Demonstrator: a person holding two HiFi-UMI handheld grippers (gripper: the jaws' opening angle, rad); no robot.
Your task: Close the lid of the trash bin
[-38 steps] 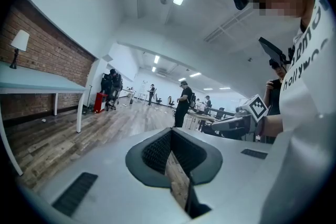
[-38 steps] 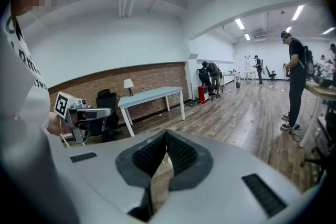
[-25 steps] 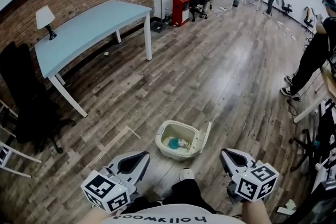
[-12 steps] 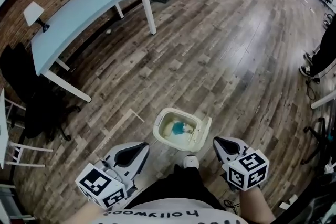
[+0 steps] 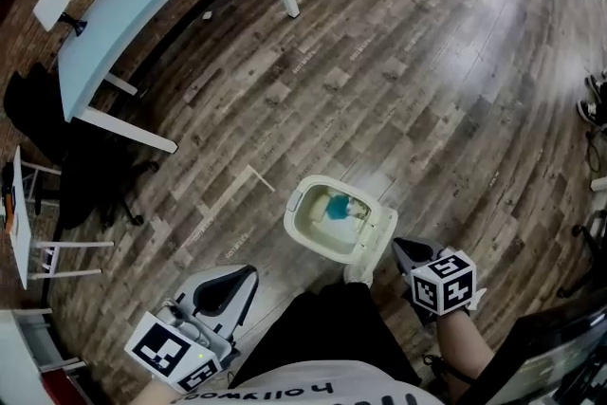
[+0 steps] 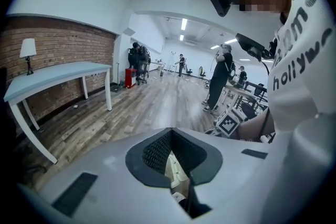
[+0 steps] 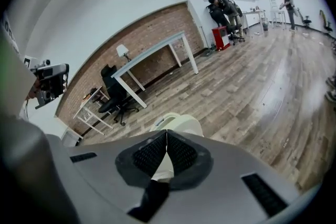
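Note:
A cream trash bin (image 5: 322,237) stands on the wood floor in the head view, with something blue inside. Its lid (image 5: 378,240) is raised on the near right side, tilted up. My right gripper (image 5: 402,248) is shut and empty, its tip a short way right of the lid; I cannot tell whether they touch. In the right gripper view the bin (image 7: 181,122) shows just past the shut right gripper (image 7: 167,134). My left gripper (image 5: 228,284) hangs lower left, apart from the bin, shut and empty. The left gripper (image 6: 170,132) shows its tips meeting in its own view.
A light blue table (image 5: 142,5) with a small lamp (image 5: 52,9) stands along the brick wall at upper left. A black office chair (image 5: 57,175) and a white rack (image 5: 38,247) are at the left. My shoe (image 5: 358,274) is beside the bin. People (image 6: 220,81) stand far off.
The head view has tipped further down, so the bin sits closer in. My right gripper has moved in toward the raised lid. The left gripper has dropped slightly toward the lower left.

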